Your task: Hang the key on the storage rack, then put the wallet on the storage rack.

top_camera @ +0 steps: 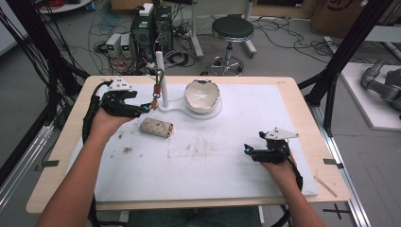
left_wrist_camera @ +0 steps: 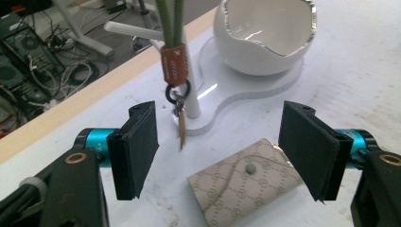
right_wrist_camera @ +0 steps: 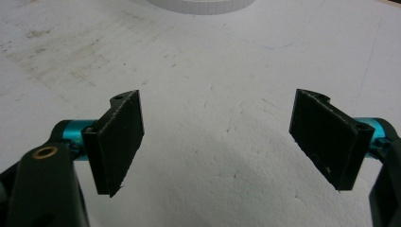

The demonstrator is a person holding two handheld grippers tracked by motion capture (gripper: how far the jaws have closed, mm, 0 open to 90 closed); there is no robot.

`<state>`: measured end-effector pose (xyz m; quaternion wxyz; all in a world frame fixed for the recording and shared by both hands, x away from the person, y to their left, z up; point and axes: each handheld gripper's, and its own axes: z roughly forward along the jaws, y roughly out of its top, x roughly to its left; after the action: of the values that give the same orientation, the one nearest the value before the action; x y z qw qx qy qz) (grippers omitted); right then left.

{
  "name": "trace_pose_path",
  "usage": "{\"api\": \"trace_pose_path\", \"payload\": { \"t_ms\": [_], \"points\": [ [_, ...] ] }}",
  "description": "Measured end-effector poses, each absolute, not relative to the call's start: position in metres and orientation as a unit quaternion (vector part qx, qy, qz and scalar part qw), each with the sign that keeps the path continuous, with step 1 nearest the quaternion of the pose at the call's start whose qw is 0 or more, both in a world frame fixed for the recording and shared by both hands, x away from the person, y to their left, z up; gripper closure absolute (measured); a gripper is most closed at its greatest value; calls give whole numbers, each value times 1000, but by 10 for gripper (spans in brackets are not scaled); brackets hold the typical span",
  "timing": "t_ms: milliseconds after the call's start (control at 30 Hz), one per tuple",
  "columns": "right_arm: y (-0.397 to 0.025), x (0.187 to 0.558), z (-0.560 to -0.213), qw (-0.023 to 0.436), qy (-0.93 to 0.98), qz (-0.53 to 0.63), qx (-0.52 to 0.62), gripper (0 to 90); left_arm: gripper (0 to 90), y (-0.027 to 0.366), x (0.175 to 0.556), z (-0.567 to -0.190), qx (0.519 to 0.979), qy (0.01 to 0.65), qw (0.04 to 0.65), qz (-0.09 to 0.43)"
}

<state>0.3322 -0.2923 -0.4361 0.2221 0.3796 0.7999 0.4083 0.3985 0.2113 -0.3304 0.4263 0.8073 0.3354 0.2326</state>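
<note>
A small beige key pouch with a printed monogram pattern and a round snap stud [left_wrist_camera: 246,184] lies flat on the white foam-covered surface [top_camera: 227,156], left of centre in the high view [top_camera: 156,127] and at the lower middle of the left gripper view. Its fabric looks worn and a little grubby — it rests at a slant, apart from everything else.

The left gripper [left_wrist_camera: 220,142] sits in the upper left of the high view [top_camera: 147,108], its jaws spread wide and holding nothing. In its own view the pouch lies just below and between the two black pads, touching neither. Straight ahead of the jaws hangs a green cord loop with a brown leather tag, a black ring and a small brass key [left_wrist_camera: 174,71]; it dangles from a white upright peg [top_camera: 161,78] on a flat white stand [left_wrist_camera: 255,97].

On that same stand sits a glossy white egg-shaped bowl with a jagged silver rim [left_wrist_camera: 265,40], at the upper right of the left gripper view.

The right gripper [top_camera: 248,150] rests low at the right of the high view, well apart from the pouch — its jaws [right_wrist_camera: 217,142] are also released wide over bare, smudged foam. Beyond the surface stand a black round stool [top_camera: 232,29] and a tangle of floor cables [top_camera: 283,33].
</note>
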Motion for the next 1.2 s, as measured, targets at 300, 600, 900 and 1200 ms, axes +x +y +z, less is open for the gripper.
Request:
{"api": "trace_pose_path", "payload": {
  "t_ms": [300,600,900,1200],
  "points": [
    [-294,332,-436,221,800,407,382,188,271,215,372,-357,803,325,454,210],
    [-293,332,-436,221,800,408,381,188,258,220,347,-388,795,328,475,185],
    [-294,330,-436,222,803,405,376,188,197,225,328,-407,795,303,501,160],
    [-296,331,-434,228,801,410,372,188,189,233,319,-412,791,298,507,167]
  ]
}}
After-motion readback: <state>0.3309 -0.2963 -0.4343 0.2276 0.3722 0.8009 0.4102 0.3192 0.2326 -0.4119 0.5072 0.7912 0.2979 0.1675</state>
